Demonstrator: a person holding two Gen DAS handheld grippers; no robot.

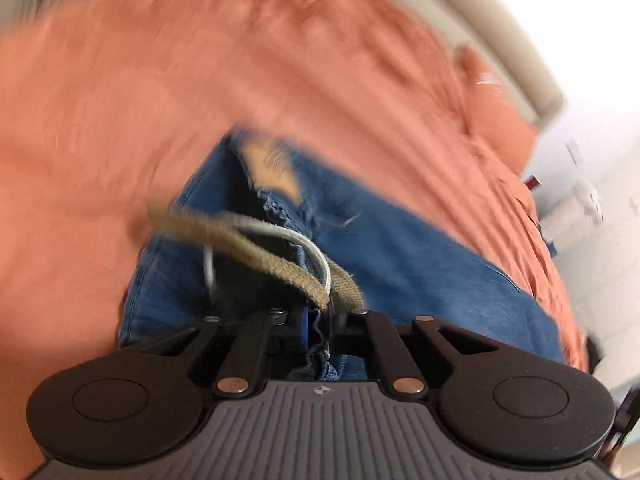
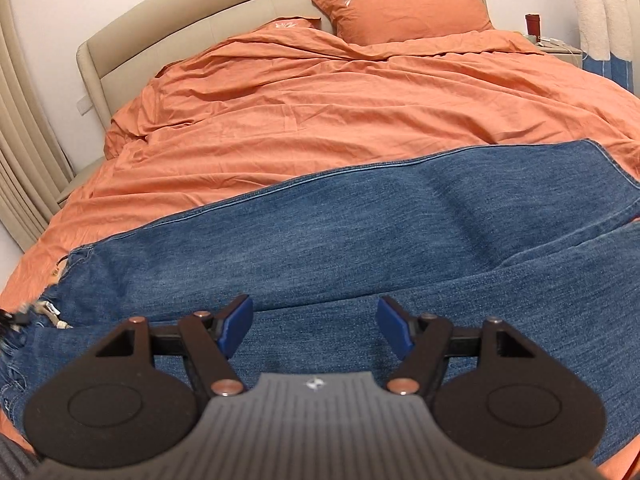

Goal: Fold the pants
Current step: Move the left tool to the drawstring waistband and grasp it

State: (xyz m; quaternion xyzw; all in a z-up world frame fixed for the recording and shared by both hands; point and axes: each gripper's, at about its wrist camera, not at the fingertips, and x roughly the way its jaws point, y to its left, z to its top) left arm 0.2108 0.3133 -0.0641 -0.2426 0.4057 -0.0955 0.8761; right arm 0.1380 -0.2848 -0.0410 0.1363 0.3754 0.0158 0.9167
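Observation:
Blue jeans (image 2: 380, 232) lie spread across the orange duvet, waistband at the left, legs running right. My right gripper (image 2: 316, 324) is open, its blue pads just above the denim of the near leg, holding nothing. In the blurred left wrist view my left gripper (image 1: 318, 328) is shut on the jeans (image 1: 400, 256) at the waistband edge, lifted above the bed. A tan woven belt (image 1: 256, 248) with a metal ring hangs from the waistband just ahead of the fingers.
The orange duvet (image 2: 320, 120) covers the bed. Two orange pillows (image 2: 400, 8) lean on the beige headboard (image 2: 160, 28). A nightstand with a red cup (image 2: 532, 24) and white plush toys (image 2: 600, 8) stands at the far right. Curtains hang at the left.

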